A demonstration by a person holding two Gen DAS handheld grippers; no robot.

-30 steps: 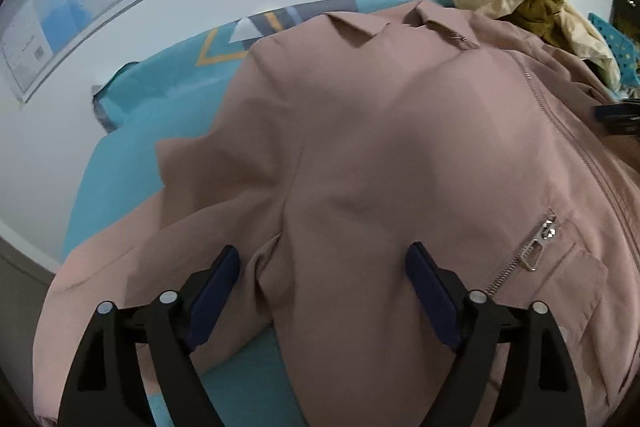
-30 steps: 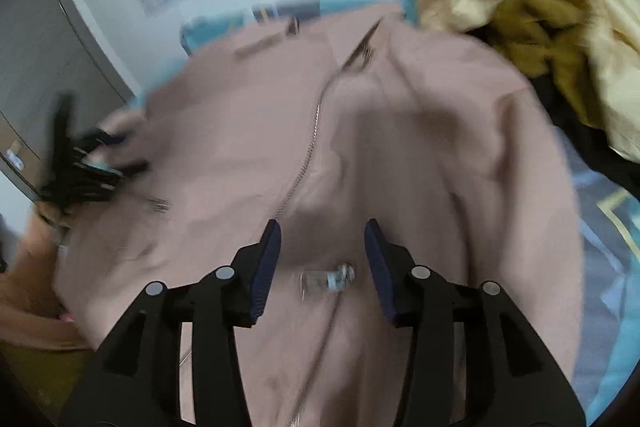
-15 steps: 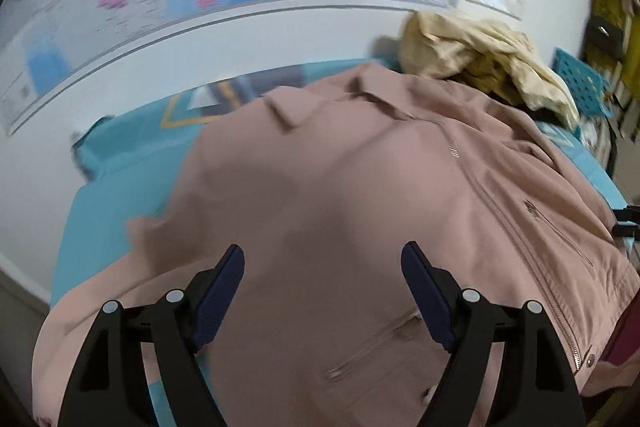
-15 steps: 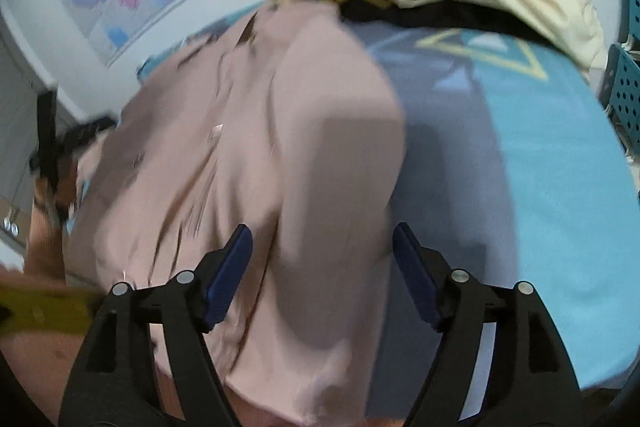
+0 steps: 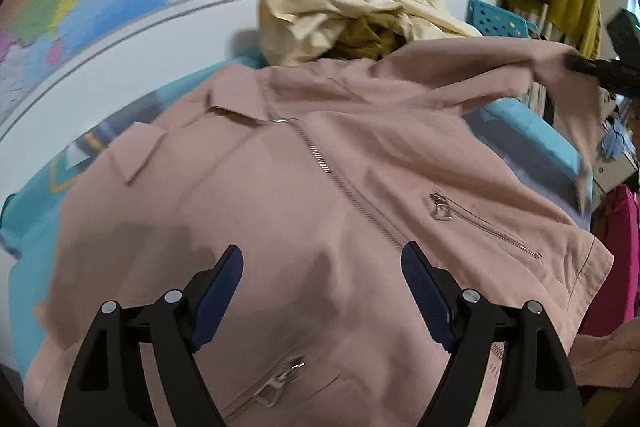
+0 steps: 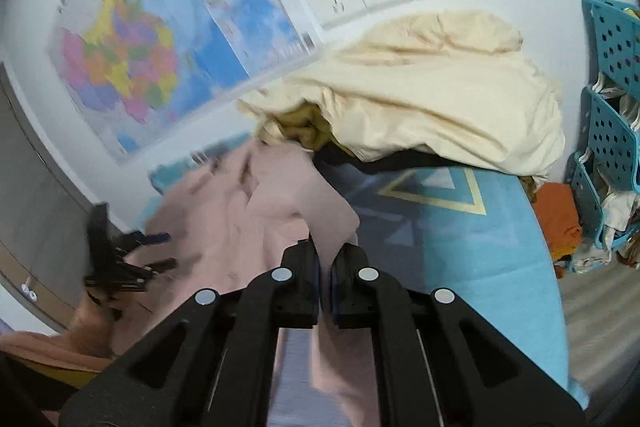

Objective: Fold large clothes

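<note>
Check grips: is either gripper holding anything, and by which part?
Right gripper is closing on the pink jacket, pinching what looks like its sleeve and lifting it. Left gripper is open above the jacket front, holding nothing.

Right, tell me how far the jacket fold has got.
Done: the pink jacket lies spread, zipped front up, on the blue mat. In hand: the right gripper closing on its sleeve, lifted; the left gripper hovers open. Left: every fold.
</note>
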